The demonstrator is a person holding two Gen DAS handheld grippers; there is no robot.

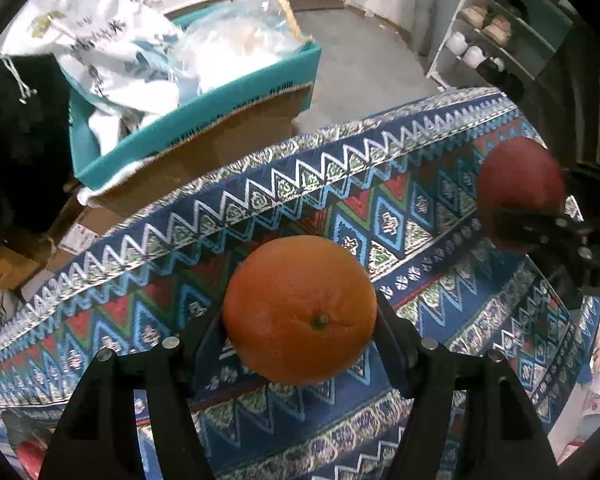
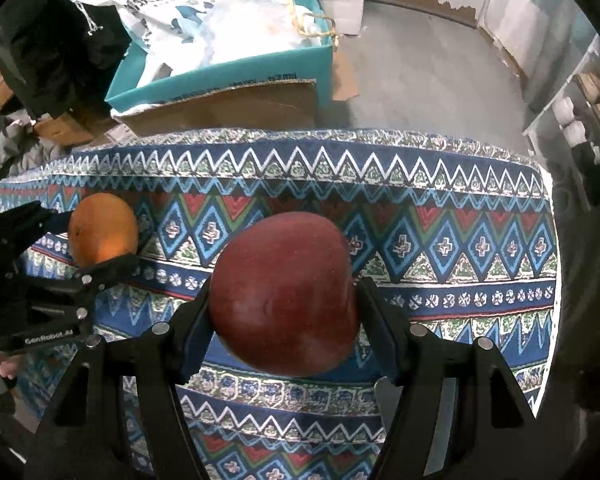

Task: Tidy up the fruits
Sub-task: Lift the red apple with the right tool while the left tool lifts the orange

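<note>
1. Left gripper (image 1: 300, 320) clamps the round orange citrus fruit (image 1: 300, 308), centre table.
2. Right gripper (image 2: 284, 304) clamps the dark red apple (image 2: 284, 296), three o'clock of it.
3. Lift both straight, grip steady.

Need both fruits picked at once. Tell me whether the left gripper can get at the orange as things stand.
Probably yes. The left gripper already has the orange between its fingers, pads on both sides, nothing blocking it. The right gripper is busy with the red apple, well apart on the patterned cloth.
</note>
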